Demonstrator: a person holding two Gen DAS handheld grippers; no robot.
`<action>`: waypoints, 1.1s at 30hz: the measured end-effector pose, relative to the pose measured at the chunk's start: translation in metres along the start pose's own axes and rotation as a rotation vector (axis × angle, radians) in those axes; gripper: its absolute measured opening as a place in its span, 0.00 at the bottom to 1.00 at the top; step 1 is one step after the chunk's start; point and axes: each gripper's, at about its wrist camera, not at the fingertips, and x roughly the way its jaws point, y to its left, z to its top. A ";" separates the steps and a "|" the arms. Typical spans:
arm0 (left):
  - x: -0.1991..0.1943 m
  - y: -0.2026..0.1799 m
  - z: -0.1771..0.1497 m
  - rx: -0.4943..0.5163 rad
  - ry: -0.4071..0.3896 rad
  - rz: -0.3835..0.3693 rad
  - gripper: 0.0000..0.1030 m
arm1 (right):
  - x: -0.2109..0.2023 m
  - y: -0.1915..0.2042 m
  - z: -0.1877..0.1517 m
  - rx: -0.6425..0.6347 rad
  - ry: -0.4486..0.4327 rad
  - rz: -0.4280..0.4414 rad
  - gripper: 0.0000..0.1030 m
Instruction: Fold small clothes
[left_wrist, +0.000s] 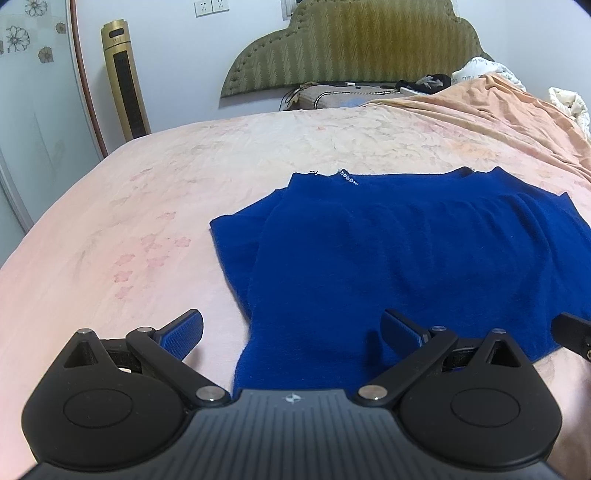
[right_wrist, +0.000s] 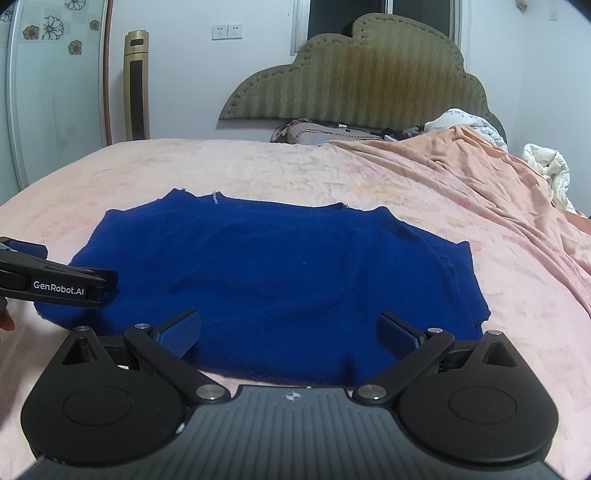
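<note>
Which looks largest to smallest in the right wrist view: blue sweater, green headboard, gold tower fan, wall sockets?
1. blue sweater, though nearness inflates it
2. green headboard
3. gold tower fan
4. wall sockets

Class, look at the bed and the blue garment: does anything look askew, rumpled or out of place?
The blue garment lies fairly flat, though its left side is folded over unevenly. At the bed's far right, an orange cover and white bedding lie bunched up.

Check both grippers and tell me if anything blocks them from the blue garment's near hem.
Nothing visible does. The left gripper and the right gripper are both open right at the near edge of the blue garment, which lies flat on the pink bedsheet. The crumpled bedding sits far off by the headboard.
</note>
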 end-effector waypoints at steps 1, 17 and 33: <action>0.000 0.000 0.000 0.002 0.003 -0.001 1.00 | 0.000 0.001 0.000 0.002 -0.001 0.007 0.99; 0.005 0.009 0.004 0.042 0.020 0.055 1.00 | -0.011 0.047 0.000 -0.202 0.006 0.057 0.99; 0.009 0.019 0.015 0.072 0.030 0.050 1.00 | -0.021 0.090 0.001 -0.367 -0.063 0.039 0.98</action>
